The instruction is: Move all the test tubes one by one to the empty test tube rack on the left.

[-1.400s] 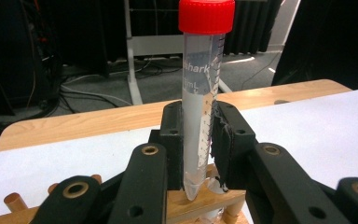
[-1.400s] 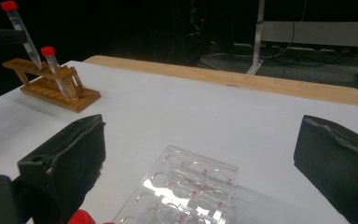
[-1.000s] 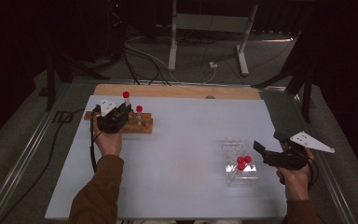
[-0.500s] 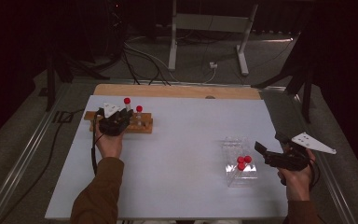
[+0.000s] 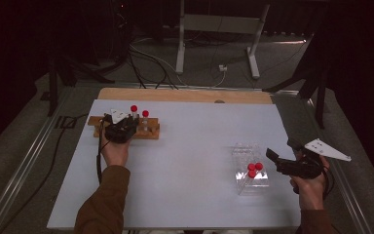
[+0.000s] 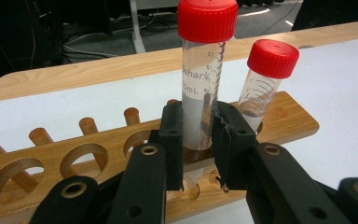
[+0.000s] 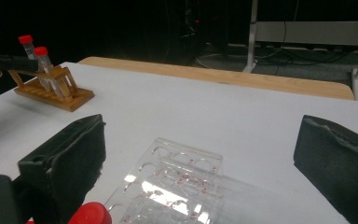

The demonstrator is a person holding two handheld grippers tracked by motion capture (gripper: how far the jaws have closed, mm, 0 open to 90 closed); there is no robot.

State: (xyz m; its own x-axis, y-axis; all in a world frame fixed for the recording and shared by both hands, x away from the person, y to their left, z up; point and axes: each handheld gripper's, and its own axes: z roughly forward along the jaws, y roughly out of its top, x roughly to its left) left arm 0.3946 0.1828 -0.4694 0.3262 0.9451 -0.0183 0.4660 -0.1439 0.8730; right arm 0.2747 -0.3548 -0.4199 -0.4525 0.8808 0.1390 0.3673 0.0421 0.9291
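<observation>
The left tool (image 6: 198,140) is clamped on a clear tube with a red cap (image 6: 204,88); its two black pads press the tube's lower body from both sides. The tube stands upright in a hole of the wooden rack (image 6: 121,156), near the rack's right end as the left gripper view shows it. Just beside it in this view, one place closer to that end, a second red-capped tube (image 6: 263,88) stands in the rack and leans slightly. On the other side of the held tube the rack has empty round holes, and behind them a row of short wooden pegs stands up.

In the high view the left tool (image 5: 121,129) sits over the rack (image 5: 148,132), which lies on the white desk (image 5: 190,165) near its far left part, just in front of the bare wooden strip.

The right tool (image 7: 200,186) has its jaws wide apart and grips nothing. Well apart from the wooden rack, near the right edge of the desk, a clear plastic rack (image 5: 251,168) stands with red-capped tubes (image 5: 254,169) in it. The right tool (image 5: 275,160) hovers just to the right of this plastic rack, with its jaws towards it.
</observation>
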